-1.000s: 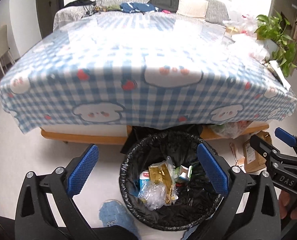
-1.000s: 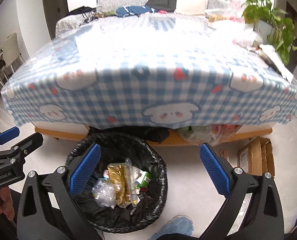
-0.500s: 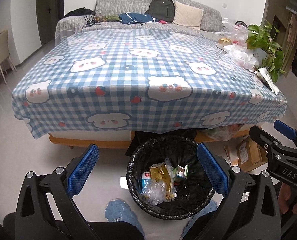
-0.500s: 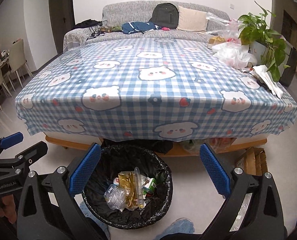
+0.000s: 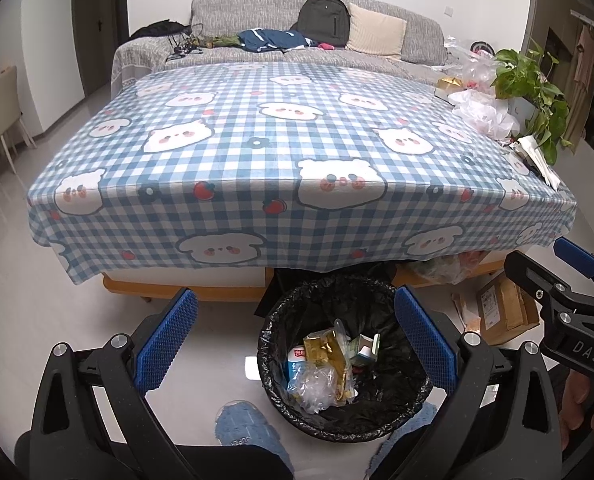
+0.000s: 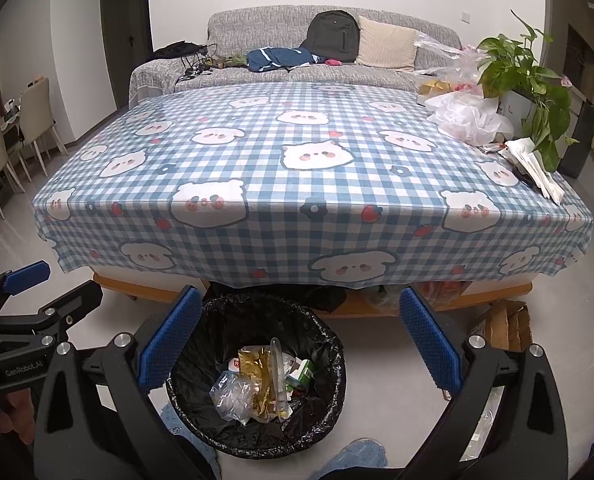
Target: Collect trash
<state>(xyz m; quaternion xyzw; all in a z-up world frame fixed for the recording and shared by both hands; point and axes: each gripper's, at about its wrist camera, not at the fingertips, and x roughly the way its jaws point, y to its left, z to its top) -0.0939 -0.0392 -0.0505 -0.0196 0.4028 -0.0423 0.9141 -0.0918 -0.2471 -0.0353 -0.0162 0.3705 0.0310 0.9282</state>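
On the floor at the near edge of the worktop (image 5: 257, 152) stands the trash bin (image 5: 337, 420), black liner, round rim. Inside it: a clear crumpled bag (image 5: 317, 386), a gold wrapper (image 5: 329, 354), a small green-and-white carton (image 5: 367, 350), all heaped toward the bin's left side. Left tongs (image 5: 295, 336): blue pads wide apart, nothing between them, held above and just left of the bin. Right tongs (image 6: 297, 336): likewise apart and empty, over the bin's right half. Checked tablecloth (image 6: 305, 184) bare across its middle; far right corner carries white plastic bags (image 6: 469, 116), a potted plant (image 6: 517, 68), folded papers (image 6: 537, 168) (contents of the bags not readable). Cardboard box (image 5: 505, 308) on the floor, right.
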